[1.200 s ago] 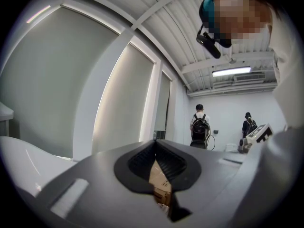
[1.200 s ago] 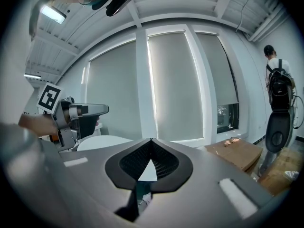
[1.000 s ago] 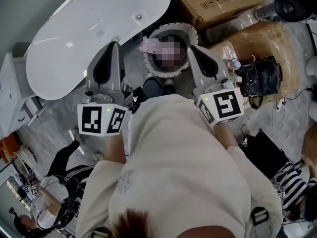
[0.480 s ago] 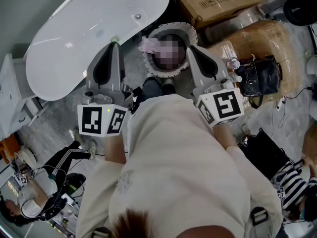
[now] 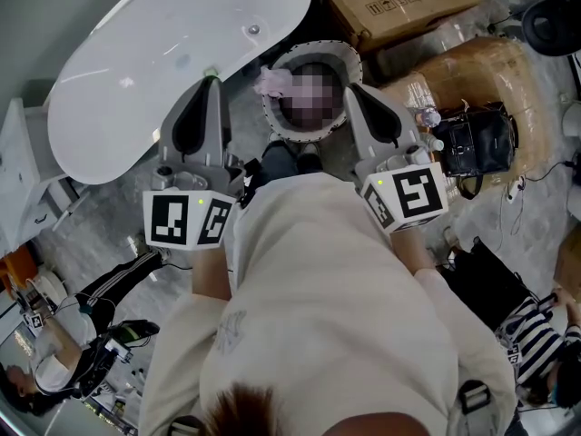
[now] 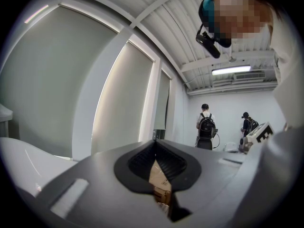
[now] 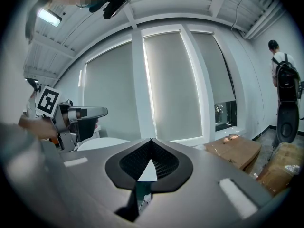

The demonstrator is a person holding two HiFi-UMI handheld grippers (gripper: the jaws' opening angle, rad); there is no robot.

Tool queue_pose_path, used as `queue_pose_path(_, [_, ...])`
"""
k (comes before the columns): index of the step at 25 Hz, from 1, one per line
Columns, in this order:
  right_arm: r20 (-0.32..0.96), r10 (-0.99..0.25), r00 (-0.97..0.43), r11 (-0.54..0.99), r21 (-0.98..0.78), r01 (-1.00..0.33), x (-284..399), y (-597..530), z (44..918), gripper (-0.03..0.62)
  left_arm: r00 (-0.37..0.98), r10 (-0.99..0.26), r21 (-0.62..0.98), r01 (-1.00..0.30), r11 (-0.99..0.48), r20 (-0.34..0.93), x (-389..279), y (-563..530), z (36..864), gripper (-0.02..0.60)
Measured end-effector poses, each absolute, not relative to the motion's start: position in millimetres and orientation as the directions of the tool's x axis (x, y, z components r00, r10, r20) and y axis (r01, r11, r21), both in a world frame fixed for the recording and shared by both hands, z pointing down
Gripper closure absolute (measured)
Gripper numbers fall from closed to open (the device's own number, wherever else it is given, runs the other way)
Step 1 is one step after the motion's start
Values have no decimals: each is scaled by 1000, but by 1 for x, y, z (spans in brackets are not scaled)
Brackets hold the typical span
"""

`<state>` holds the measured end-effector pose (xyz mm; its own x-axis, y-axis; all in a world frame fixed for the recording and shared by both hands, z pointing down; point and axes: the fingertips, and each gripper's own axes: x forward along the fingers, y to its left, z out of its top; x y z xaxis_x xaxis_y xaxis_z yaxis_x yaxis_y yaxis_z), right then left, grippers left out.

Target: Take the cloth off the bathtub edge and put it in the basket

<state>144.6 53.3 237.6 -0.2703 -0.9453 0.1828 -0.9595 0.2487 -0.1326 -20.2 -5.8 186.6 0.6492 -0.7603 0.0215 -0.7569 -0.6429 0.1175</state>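
Observation:
The white bathtub (image 5: 163, 53) fills the upper left of the head view. Right beside its edge stands a round basket (image 5: 304, 139). A small pale pink cloth (image 5: 270, 82) lies at the basket's left rim, next to the tub; whether it rests on the tub or on the rim I cannot tell. My left gripper (image 5: 211, 80) is held level over the tub's near edge, shut and empty, its tip just left of the cloth. Over the basket's right rim my right gripper (image 5: 349, 87) is also shut with nothing in it. Each gripper view shows its jaws met at the tip (image 6: 155, 140) (image 7: 151, 139).
A cardboard box (image 5: 399, 3) sits behind the basket, with a wrapped brown bundle (image 5: 490, 80) and a black bag (image 5: 472, 143) to the right. A person (image 5: 64, 371) crouches at lower left; two more people (image 6: 206, 127) stand far off by the wall.
Both grippers have stayed where they were. Only the person at the lower left has shifted, drawing a leg in.

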Motion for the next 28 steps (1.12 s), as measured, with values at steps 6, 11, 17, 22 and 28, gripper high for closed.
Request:
queue_pose_path(6, [182,-945,-272,251,-129,-959,144,53,237,595,651,-759,118,-755,-645,22,-20,-6,187,534])
queue_pose_path(11, [182,-945,-273,251,-132,-959,144,53,239,595,654,-756,117,-753,-647,23,-19,-6,187,534])
queue_pose_path(17, [185,-943,-278,262,-109,-959,143,53,238,595,657,-754,115,-751,-650,28,-17,-7,188,534])
queue_pose_path(22, [187,-944,-271,254,-111,-961,146,55,239,597,664,-747,112,-745,-657,31,-14,-5,189,534])
queue_pose_path(28, [188,-944,-270,253,-111,-961,146,54,240,597,665,-746,110,-744,-659,33,-14,-6,189,534])
